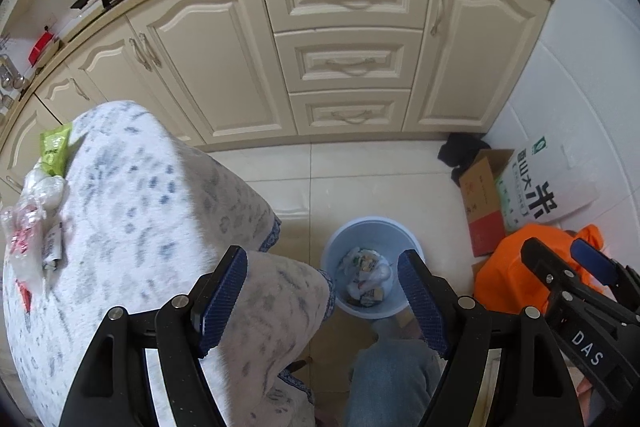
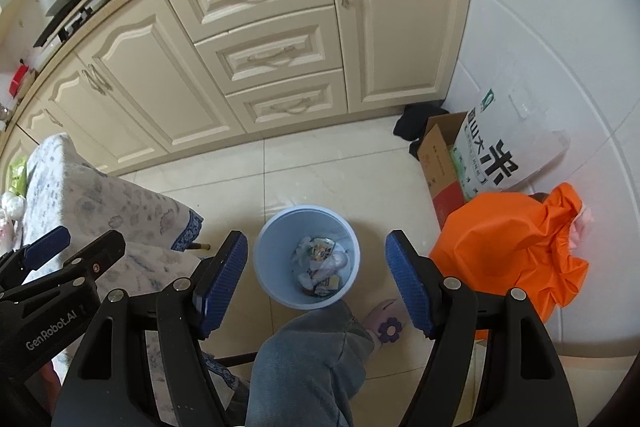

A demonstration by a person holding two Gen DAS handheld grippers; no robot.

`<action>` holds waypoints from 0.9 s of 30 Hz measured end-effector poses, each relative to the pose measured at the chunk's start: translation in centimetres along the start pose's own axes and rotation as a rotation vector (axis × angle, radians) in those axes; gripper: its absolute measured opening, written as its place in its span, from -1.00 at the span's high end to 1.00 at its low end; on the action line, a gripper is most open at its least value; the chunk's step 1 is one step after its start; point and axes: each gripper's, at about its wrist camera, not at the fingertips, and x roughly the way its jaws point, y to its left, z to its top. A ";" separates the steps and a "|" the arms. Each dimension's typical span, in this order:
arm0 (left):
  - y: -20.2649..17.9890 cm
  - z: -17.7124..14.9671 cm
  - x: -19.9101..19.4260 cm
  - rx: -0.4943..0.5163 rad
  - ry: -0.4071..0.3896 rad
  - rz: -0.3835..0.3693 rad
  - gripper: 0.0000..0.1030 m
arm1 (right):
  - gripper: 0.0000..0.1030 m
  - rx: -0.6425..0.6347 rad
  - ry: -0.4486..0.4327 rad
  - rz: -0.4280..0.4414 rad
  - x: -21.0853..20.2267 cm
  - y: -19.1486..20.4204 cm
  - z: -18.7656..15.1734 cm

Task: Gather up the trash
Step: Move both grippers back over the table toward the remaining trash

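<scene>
Trash (image 2: 320, 267) in blue bin (image 2: 272, 247) (on floor) | left gripper (image 1: 324, 301) apart, empty | right gripper (image 2: 316, 285) apart, empty

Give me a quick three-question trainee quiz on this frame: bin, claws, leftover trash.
1. True or false: the blue trash bin on the floor is empty.
2. Which claw grips something? A) left claw B) right claw C) neither
3. Where does uncollected trash lie?

Key
1. False: wrappers lie at its bottom.
2. C: both stand open above the bin, nothing between the pads.
3. On the cloth-covered table, at its far left edge: a green packet and clear plastic wrappers.
</scene>
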 end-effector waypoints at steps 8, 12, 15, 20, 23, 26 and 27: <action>4.0 -2.1 -5.0 -0.054 -0.070 0.008 -0.52 | -0.43 -0.064 -0.074 0.018 -3.6 3.9 0.0; 7.1 -3.4 -7.6 -0.088 -0.111 0.039 -0.53 | -0.46 -0.103 -0.097 0.050 -4.9 6.8 -0.4; 8.7 -4.4 -8.8 -0.110 -0.130 0.065 -0.53 | -0.48 -0.142 -0.104 0.070 -5.3 9.1 -0.7; 13.2 -6.2 -10.2 -0.189 -0.137 0.098 -0.55 | -0.59 -0.220 -0.104 0.115 -5.5 14.1 -1.3; 16.3 -7.3 -10.6 -0.251 -0.135 0.128 -0.58 | -0.64 -0.272 -0.094 0.136 -5.3 17.1 -1.8; 19.3 -7.9 -10.6 -0.315 -0.124 0.159 -0.61 | -0.68 -0.323 -0.083 0.165 -4.9 20.2 -2.2; 20.5 -8.3 -10.6 -0.344 -0.118 0.174 -0.63 | -0.69 -0.342 -0.079 0.174 -4.7 21.4 -2.4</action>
